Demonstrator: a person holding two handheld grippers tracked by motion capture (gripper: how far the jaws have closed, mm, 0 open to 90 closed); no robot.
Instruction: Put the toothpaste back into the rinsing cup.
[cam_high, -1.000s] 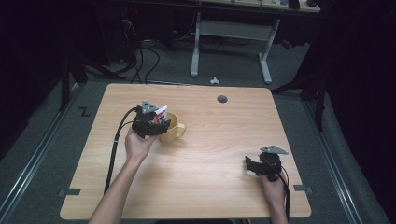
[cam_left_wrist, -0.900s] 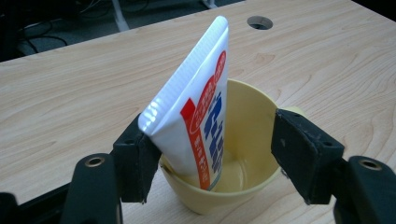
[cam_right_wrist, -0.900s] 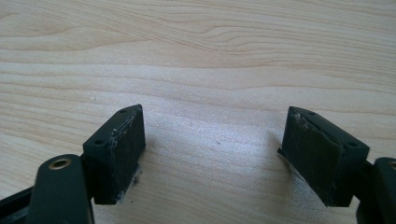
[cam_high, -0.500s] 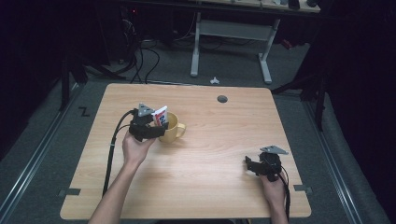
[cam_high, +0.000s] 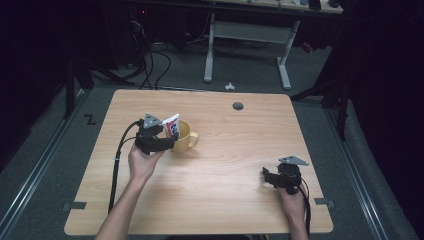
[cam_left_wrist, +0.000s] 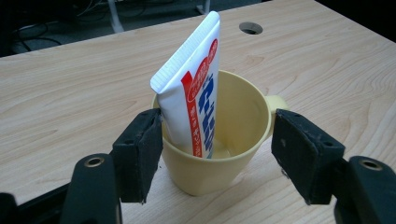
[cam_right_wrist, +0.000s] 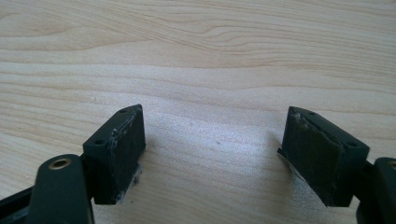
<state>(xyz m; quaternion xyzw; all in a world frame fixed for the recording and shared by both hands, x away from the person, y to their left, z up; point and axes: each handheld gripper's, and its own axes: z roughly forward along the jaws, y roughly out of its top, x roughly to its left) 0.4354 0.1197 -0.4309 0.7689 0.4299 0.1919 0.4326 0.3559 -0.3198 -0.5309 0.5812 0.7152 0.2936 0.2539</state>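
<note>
Toothpaste tube (cam_left_wrist: 191, 88), white with red and blue print, is standing in the yellow plastic mug (cam_left_wrist: 219, 140) toward the wooden table's (cam_high: 240, 150) left edge — my left gripper (cam_left_wrist: 219, 154) is spreading wide around it, gripping nothing; backing away seems next. My right gripper (cam_right_wrist: 217, 154) is gaping empty near the right front corner.

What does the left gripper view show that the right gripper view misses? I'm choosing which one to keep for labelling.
The left gripper view alone has the yellow mug with the toothpaste tube standing tilted inside it, the mug's handle and the round cable hole in the table. The left hand-held gripper has its jaws open on either side of the mug. The right gripper view adds only the right hand-held gripper, open over bare wood. Both share the light wooden table.
</note>
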